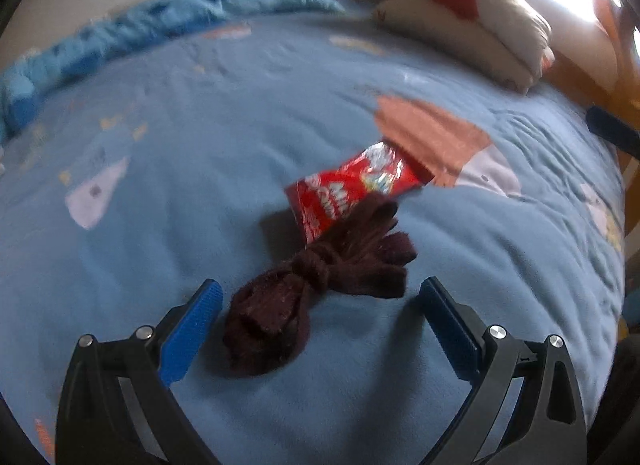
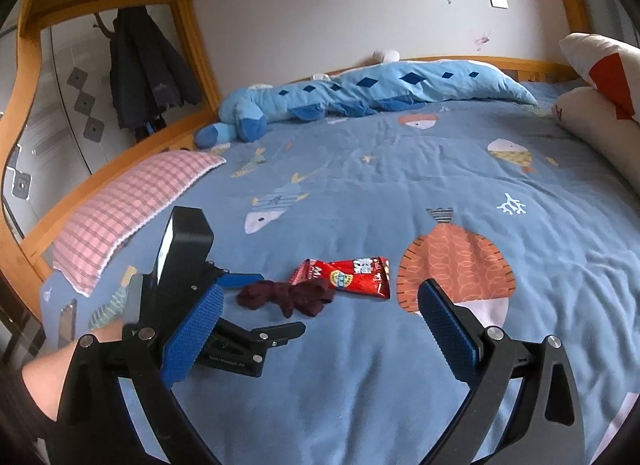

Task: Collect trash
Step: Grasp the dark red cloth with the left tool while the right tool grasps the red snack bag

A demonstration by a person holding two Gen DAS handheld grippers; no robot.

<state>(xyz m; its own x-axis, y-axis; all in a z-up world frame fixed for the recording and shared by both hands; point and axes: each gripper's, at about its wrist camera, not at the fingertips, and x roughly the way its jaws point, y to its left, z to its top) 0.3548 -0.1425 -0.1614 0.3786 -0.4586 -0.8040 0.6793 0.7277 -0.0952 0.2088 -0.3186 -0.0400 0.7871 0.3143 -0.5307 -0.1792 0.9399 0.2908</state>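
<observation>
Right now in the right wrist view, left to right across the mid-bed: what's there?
Pink checked pillow → left gripper → dark red knotted socks → red snack wrapper → orange fish print on the blue bedspread.

Each gripper is built from black angular arms, to which blue ribbed pads [image 1: 192,331] are fitted on the inner faces. Round silver screws [image 1: 497,332] are set at the joints. A dark sleeve [image 2: 24,405] is worn, seen at lower left of the right wrist view.
</observation>
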